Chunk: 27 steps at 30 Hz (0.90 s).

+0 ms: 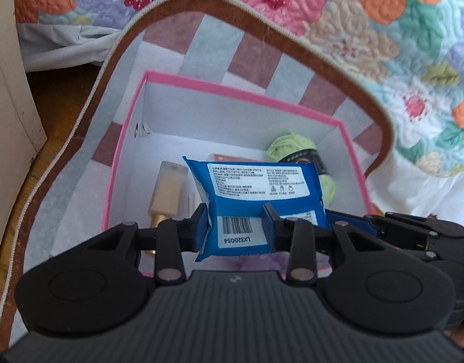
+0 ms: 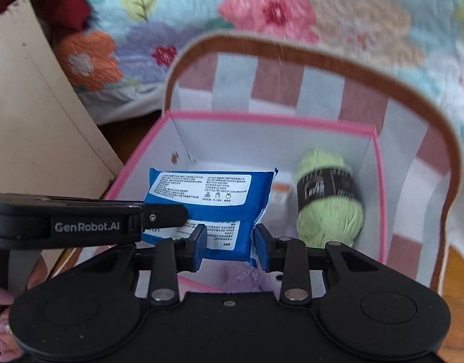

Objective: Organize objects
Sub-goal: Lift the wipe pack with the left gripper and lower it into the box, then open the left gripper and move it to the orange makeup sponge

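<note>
A blue wipes packet (image 1: 256, 202) with white labels is held over a pink-rimmed white box (image 1: 232, 89). My left gripper (image 1: 236, 224) is shut on the packet's near end. My right gripper (image 2: 230, 243) has its jaws around the packet's near edge (image 2: 214, 199), close on each side; whether they grip it is unclear. The left gripper's body (image 2: 80, 222) shows at the left of the right wrist view. Inside the box lie a green yarn ball (image 2: 328, 199) with a black band, a beige bottle with a gold cap (image 1: 167, 190), and a small white and orange item (image 2: 280, 193).
The box sits inside a larger checked basket with a brown rim (image 2: 413, 90). A floral quilt (image 1: 383, 30) hangs behind. A beige board (image 2: 35, 121) stands at the left. The wooden floor (image 1: 50, 99) shows beside the basket.
</note>
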Each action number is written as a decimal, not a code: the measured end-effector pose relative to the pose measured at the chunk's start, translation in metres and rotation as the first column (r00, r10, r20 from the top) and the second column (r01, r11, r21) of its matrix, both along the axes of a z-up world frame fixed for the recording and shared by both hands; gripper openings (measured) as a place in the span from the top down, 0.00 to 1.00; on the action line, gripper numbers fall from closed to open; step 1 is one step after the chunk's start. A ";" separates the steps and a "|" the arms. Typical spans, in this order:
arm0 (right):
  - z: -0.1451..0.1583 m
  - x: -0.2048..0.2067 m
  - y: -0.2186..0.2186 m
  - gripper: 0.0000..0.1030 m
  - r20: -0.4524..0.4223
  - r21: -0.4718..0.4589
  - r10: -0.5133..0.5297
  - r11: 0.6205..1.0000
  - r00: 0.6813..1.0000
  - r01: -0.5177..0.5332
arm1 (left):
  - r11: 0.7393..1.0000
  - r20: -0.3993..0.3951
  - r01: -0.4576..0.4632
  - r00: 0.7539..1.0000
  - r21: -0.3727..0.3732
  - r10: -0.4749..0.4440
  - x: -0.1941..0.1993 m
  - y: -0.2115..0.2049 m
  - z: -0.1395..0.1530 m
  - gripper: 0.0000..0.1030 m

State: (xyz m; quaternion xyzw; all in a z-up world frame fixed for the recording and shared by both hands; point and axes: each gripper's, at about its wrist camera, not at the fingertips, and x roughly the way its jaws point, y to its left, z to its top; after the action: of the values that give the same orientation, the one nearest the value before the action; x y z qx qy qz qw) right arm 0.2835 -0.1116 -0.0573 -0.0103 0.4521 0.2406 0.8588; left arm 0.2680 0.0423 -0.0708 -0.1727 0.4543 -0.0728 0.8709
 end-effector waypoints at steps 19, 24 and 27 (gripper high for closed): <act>0.001 -0.006 -0.015 0.56 0.014 0.005 -0.045 0.999 0.999 0.045 | 0.994 0.011 0.006 1.000 0.106 -0.007 -0.011 -0.012 0.029 0.57; 0.046 -0.045 -0.034 0.51 0.062 -0.008 0.081 0.997 0.995 -0.080 | 0.994 -0.064 0.060 0.996 0.092 -0.055 -0.034 -0.026 0.060 0.55; 0.065 -0.068 -0.043 0.48 0.106 -0.025 0.142 0.990 0.984 -0.140 | 0.991 -0.062 0.093 0.994 0.097 -0.088 -0.049 -0.039 0.072 0.53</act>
State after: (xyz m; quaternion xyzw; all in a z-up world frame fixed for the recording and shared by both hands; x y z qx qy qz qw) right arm 0.2153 -0.1544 0.0075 -0.0626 0.4054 0.2959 0.8626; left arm 0.2191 0.0037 0.0008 -0.1102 0.4896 -0.0844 0.8608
